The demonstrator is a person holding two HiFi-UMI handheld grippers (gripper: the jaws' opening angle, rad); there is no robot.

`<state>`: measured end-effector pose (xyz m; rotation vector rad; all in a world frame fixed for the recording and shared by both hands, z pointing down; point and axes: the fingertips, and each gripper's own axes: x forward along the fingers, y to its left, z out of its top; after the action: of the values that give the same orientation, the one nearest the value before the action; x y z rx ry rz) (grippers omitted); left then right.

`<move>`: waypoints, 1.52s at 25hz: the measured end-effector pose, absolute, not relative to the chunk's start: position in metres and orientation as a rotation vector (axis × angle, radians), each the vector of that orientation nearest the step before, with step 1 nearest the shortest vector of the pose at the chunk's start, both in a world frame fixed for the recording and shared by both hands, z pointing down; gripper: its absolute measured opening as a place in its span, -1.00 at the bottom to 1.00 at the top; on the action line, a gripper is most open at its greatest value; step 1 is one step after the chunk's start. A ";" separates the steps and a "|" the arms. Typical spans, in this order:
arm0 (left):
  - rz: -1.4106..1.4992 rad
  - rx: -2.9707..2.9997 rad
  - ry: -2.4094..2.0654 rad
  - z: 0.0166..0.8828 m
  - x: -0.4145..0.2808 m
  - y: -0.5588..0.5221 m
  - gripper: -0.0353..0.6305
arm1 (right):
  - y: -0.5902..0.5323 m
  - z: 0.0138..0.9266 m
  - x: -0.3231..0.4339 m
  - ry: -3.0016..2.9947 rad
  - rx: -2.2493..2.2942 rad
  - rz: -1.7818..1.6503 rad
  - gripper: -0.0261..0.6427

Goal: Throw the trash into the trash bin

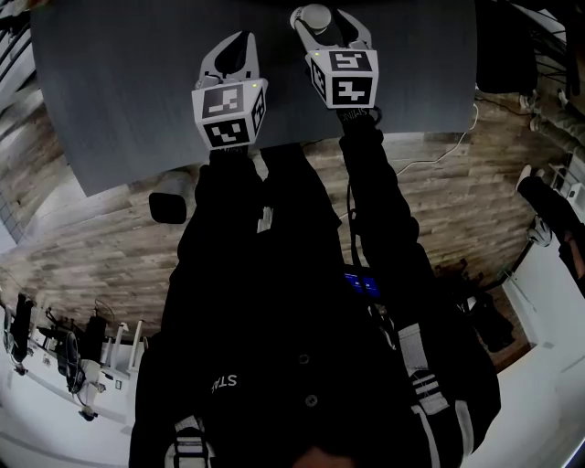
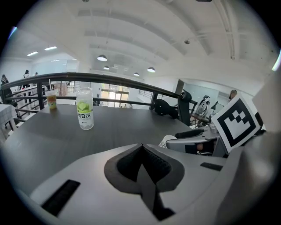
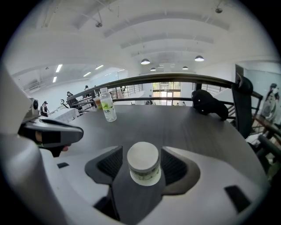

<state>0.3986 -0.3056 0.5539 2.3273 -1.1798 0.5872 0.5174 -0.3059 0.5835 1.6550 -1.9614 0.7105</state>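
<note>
A small white lidded cup (image 3: 143, 163) stands on the dark grey table (image 1: 119, 82) between the jaws of my right gripper (image 3: 142, 151). Those jaws are open, with a gap showing on each side of the cup. In the head view the same cup (image 1: 315, 15) sits at the tip of the right gripper (image 1: 317, 20), near the table's middle. My left gripper (image 1: 239, 41) hovers just left of it, shut with nothing in it (image 2: 141, 148). A dark, bin-like container (image 1: 168, 207) sits on the wooden floor under the table's near edge.
A clear bottle with a green label (image 2: 84, 108) and an orange drink cup (image 2: 52, 99) stand at the table's far left. A black bag (image 3: 208, 103) lies at the far right edge. A dark railing runs behind the table.
</note>
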 end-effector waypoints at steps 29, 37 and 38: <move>0.371 2.182 -1.432 0.495 0.293 -0.288 -0.89 | -0.290 0.486 0.424 -2.090 1.617 0.540 -0.15; 0.309 2.092 -1.562 0.473 0.239 -0.260 -0.89 | -0.270 0.460 0.361 -2.193 1.492 0.497 -0.15; 0.305 2.079 -1.580 0.471 0.230 -0.257 -0.89 | -0.269 0.458 0.353 -2.206 1.472 0.492 -0.15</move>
<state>0.2305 -0.2574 0.4714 2.0787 -1.5803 0.3048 0.3529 -0.2691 0.4583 1.4717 -2.2065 0.4921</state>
